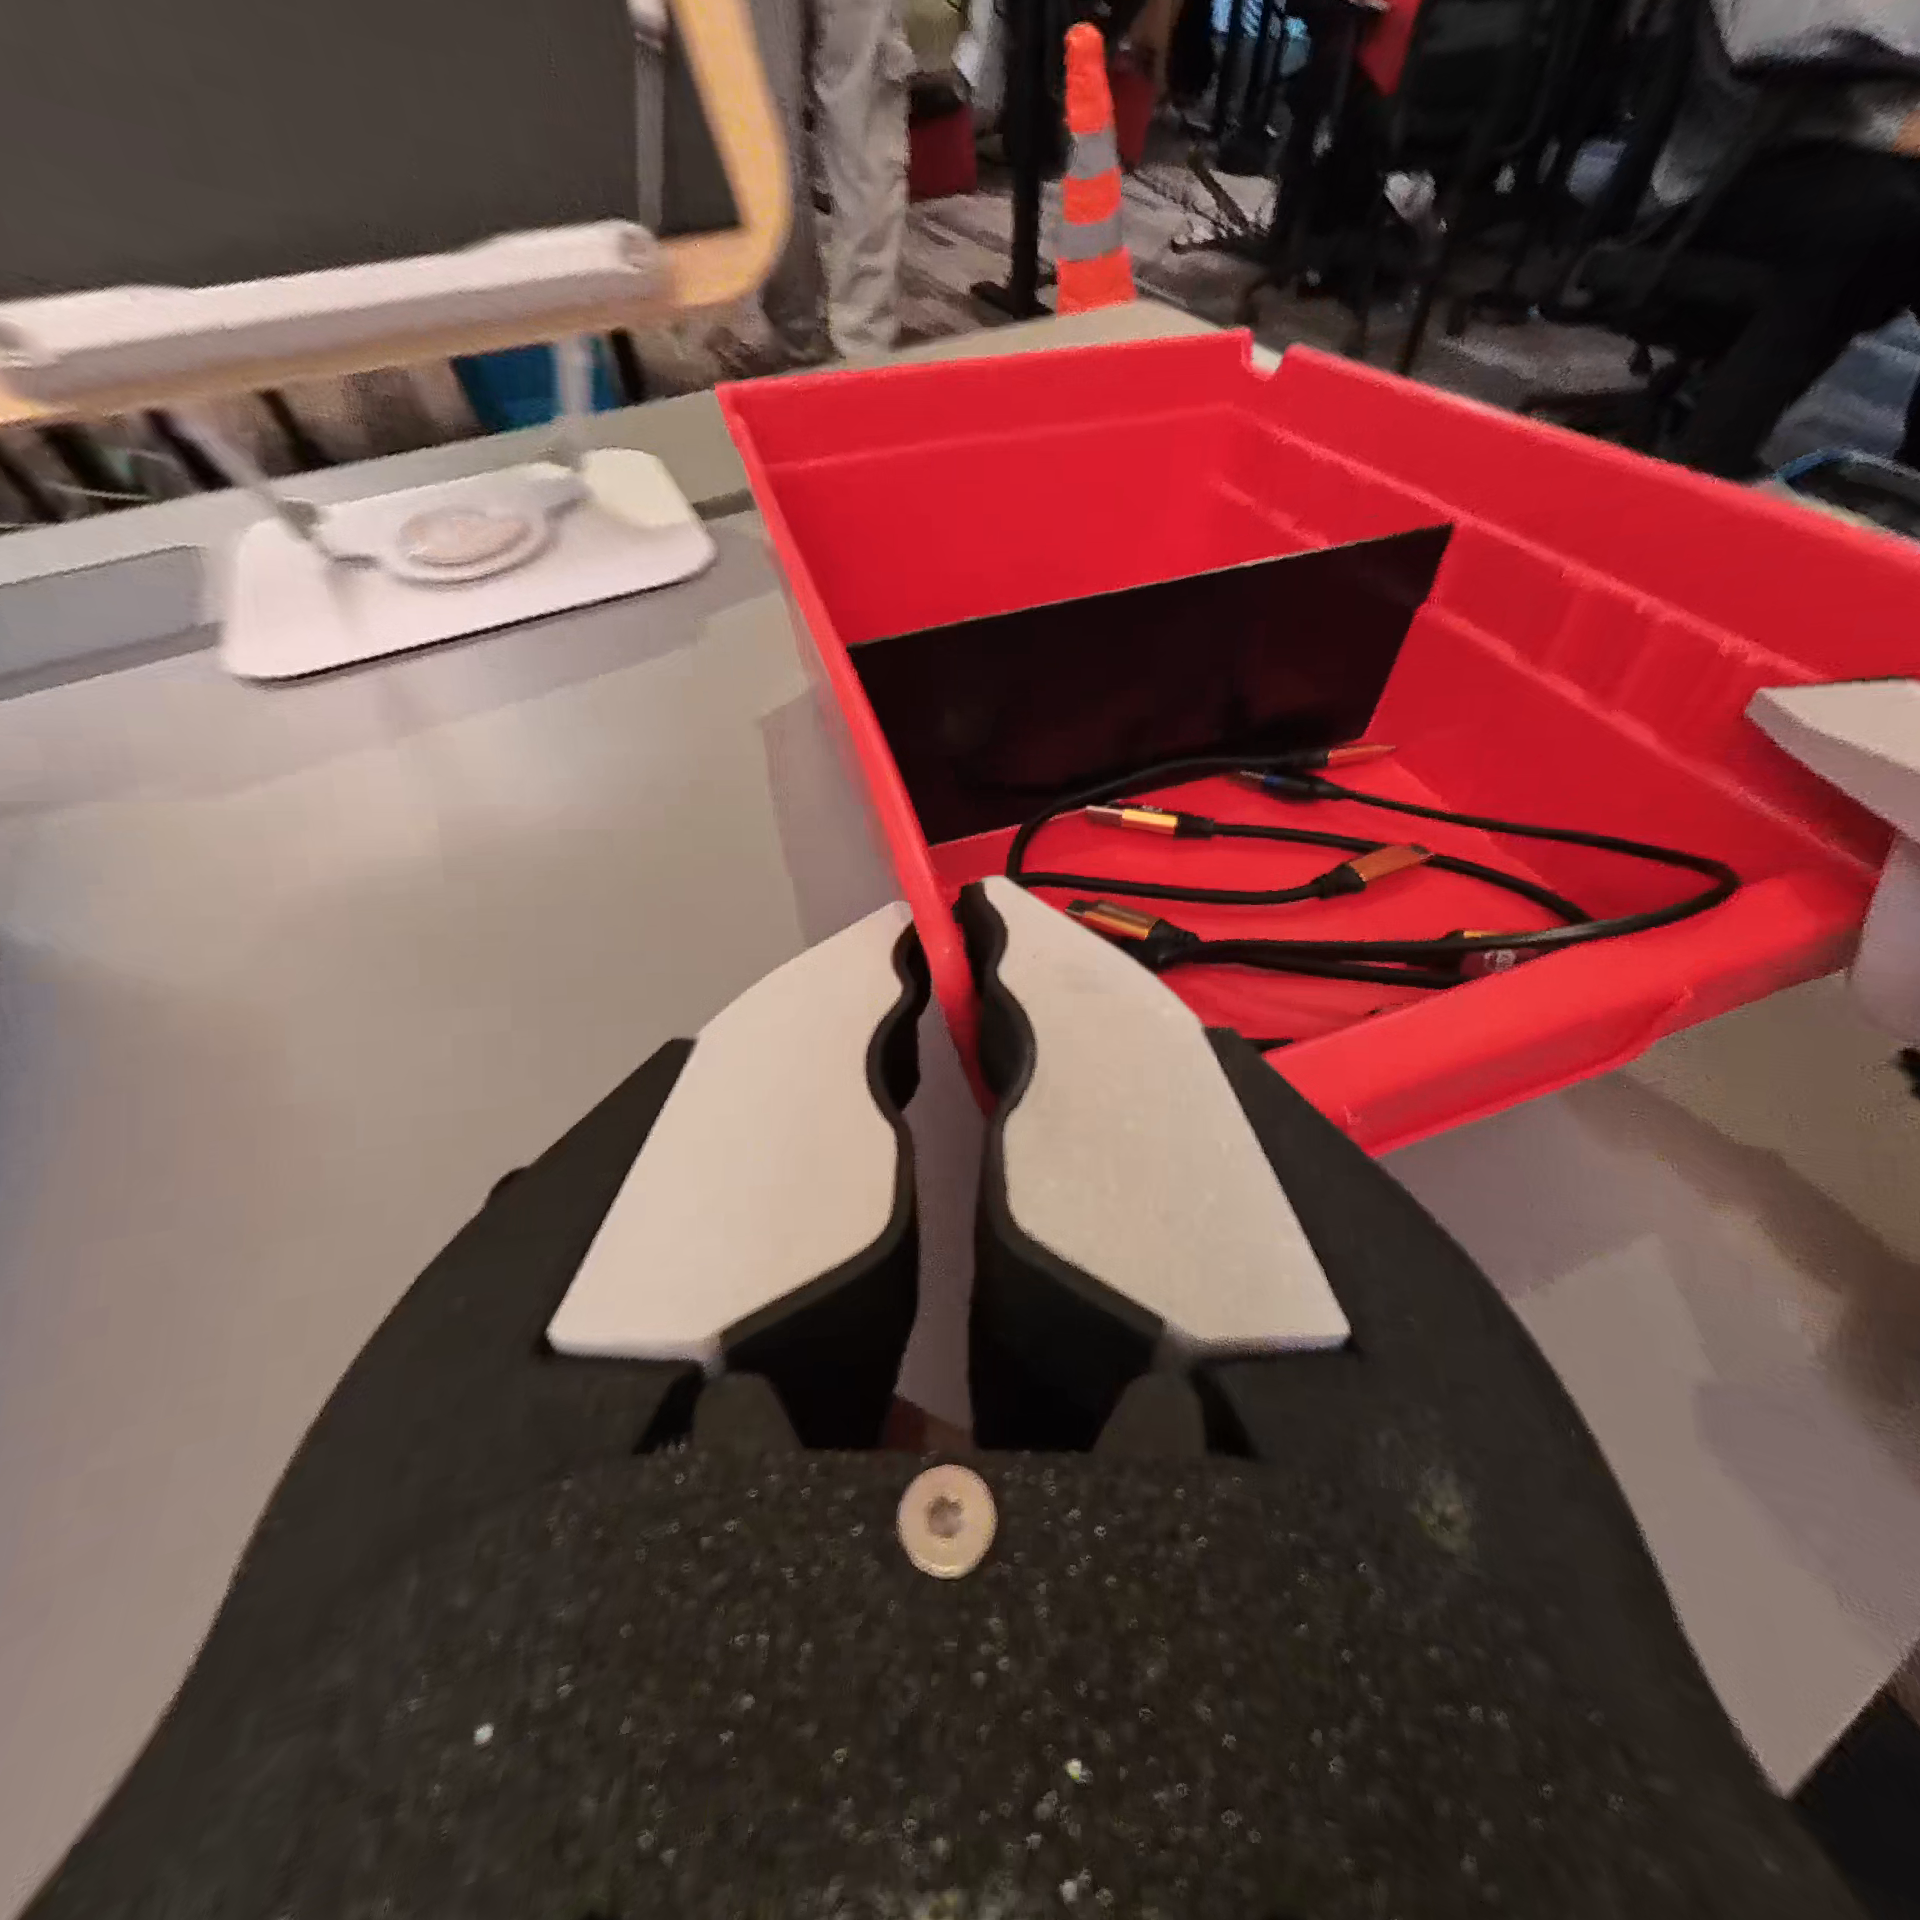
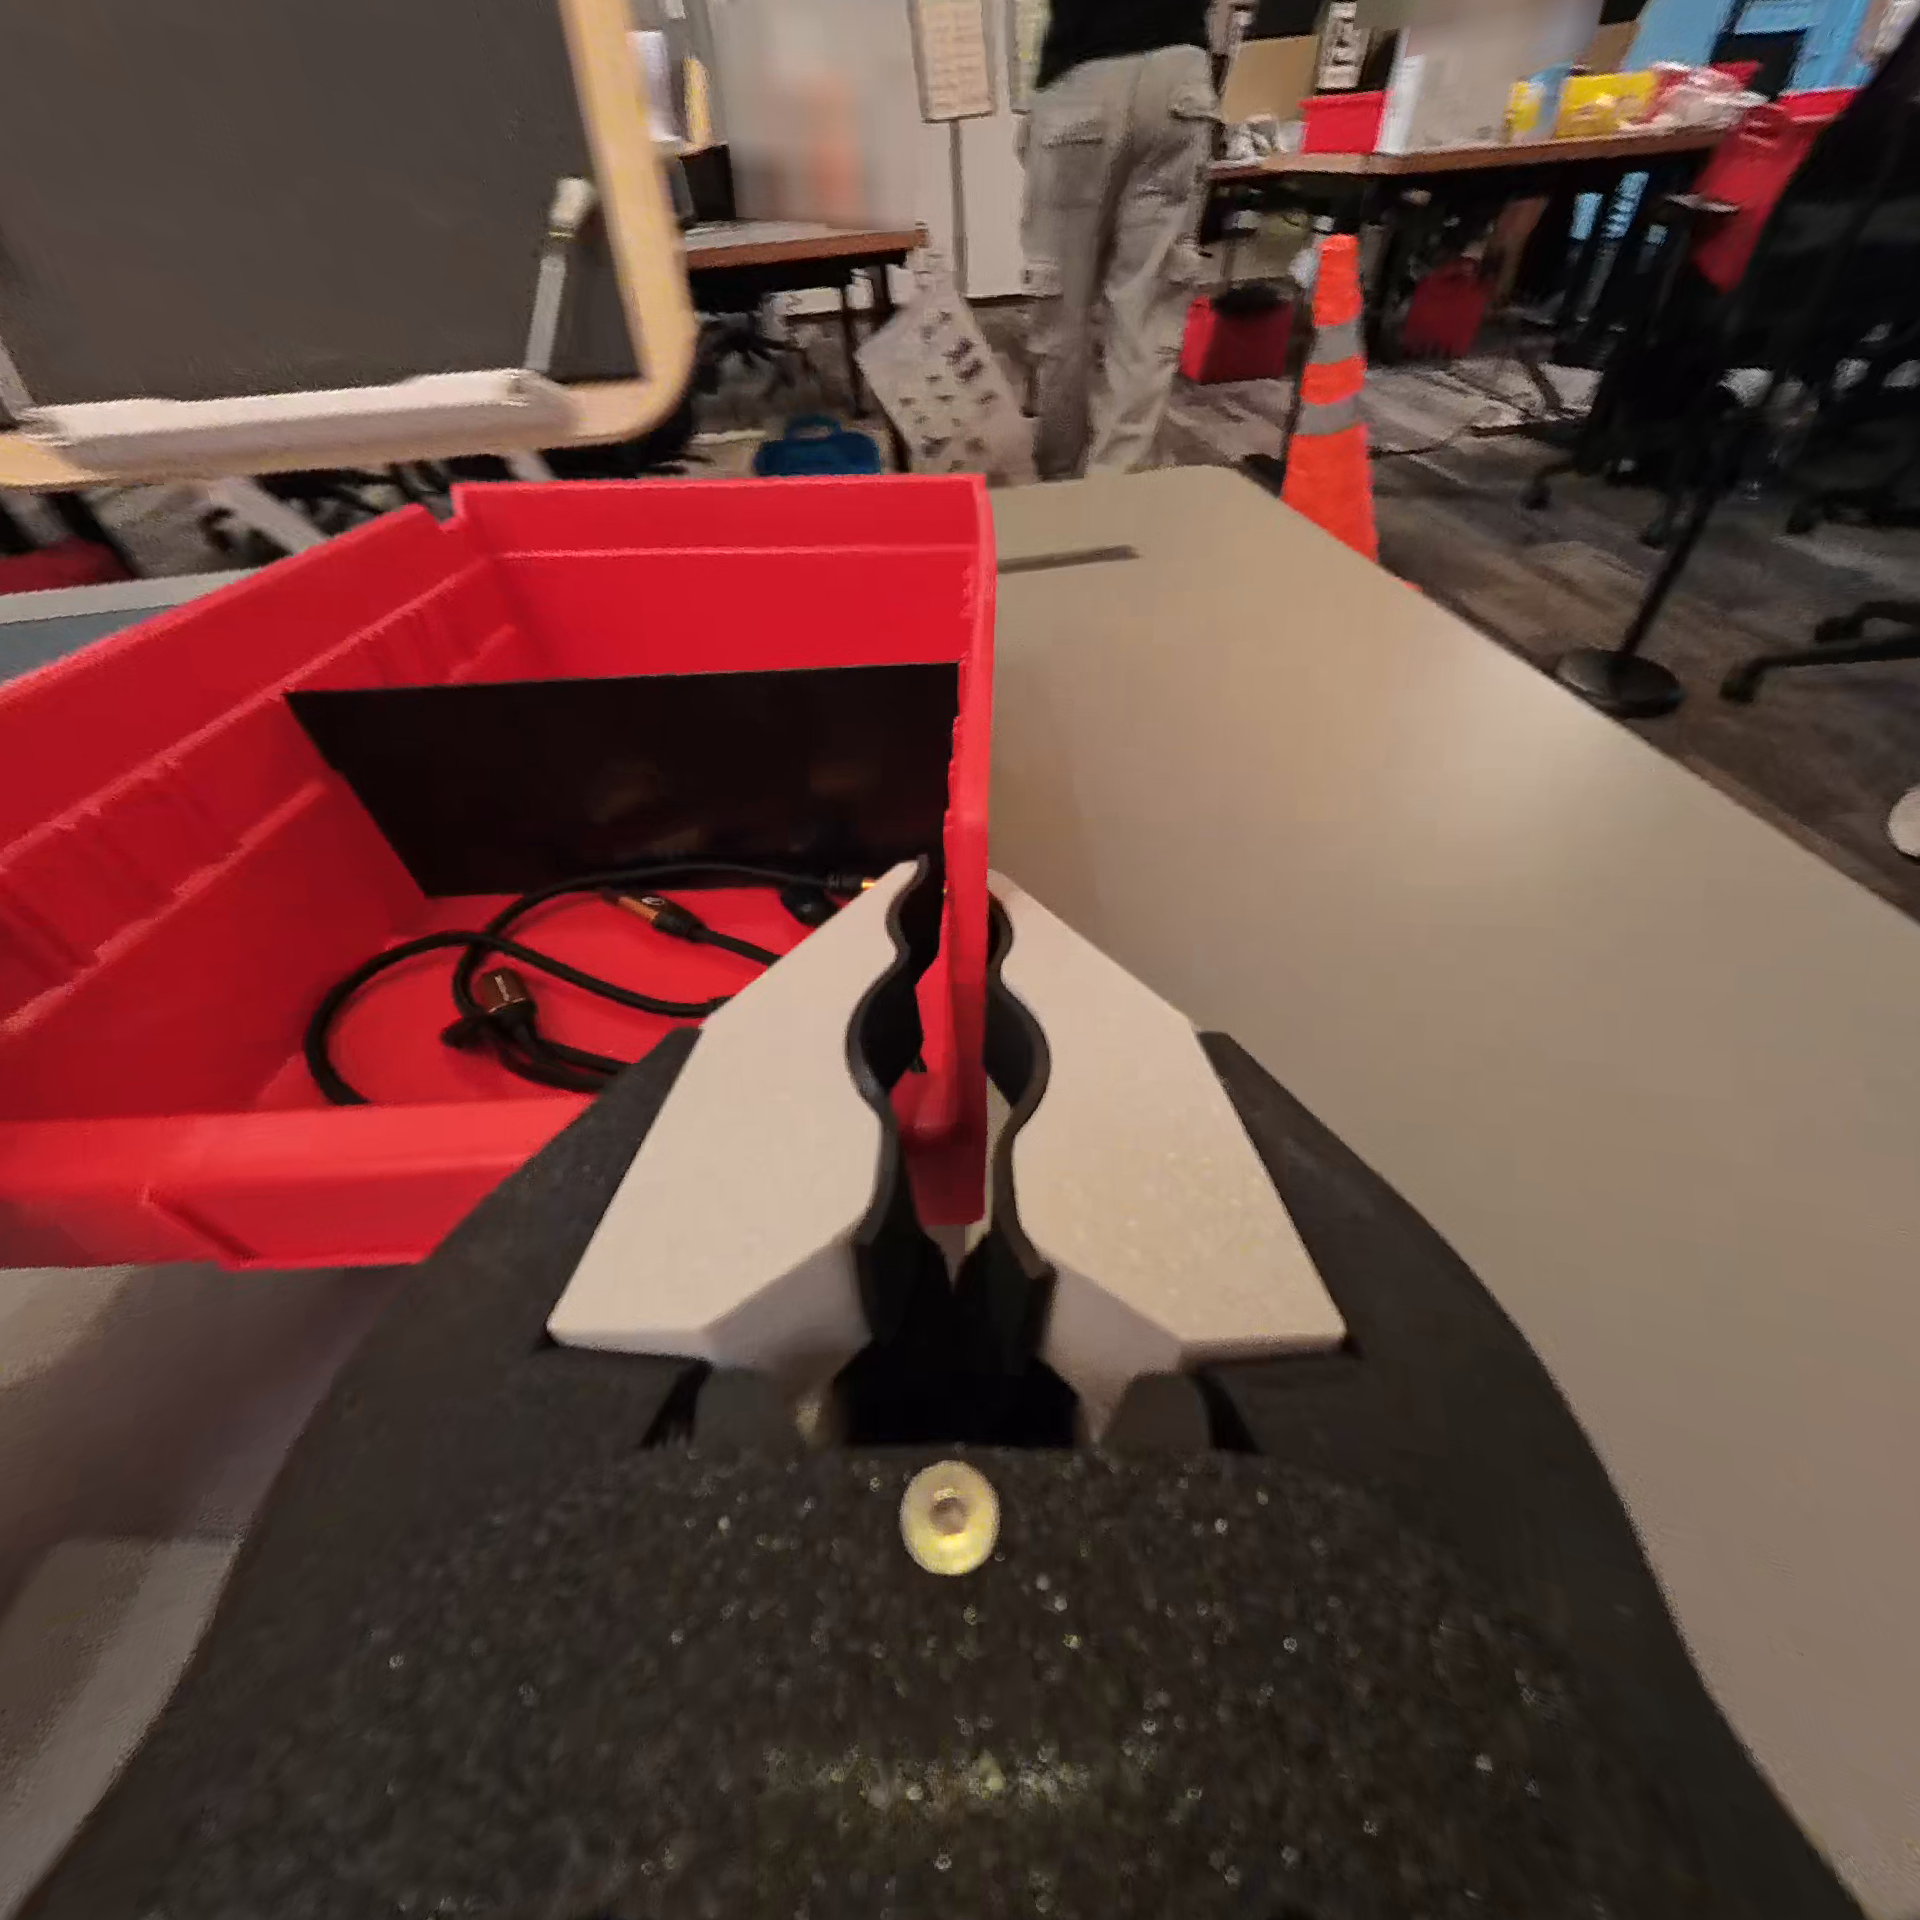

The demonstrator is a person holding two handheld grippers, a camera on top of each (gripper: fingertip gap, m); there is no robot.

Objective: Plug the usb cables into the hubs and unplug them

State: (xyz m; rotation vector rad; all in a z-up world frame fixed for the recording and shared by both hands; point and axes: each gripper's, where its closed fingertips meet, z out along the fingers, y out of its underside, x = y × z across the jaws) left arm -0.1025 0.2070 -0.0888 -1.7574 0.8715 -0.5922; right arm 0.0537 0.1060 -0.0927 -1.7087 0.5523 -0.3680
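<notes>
A red plastic bin stands on a grey table. A black divider crosses it, and black cables with gold plugs lie in the near compartment. My left gripper is shut on the bin's left side wall near the front corner. My right gripper is shut on the bin's right side wall, which runs between its fingers. The bin, divider and cables also show in the right wrist view. The right gripper's finger shows at the left wrist view's right edge.
A white stand base sits on the table left of the bin, under a wood-framed board. An orange traffic cone and a standing person are on the floor beyond the table. Chairs and tables stand farther back. My right fingertips sit around 20 cm from my left ones.
</notes>
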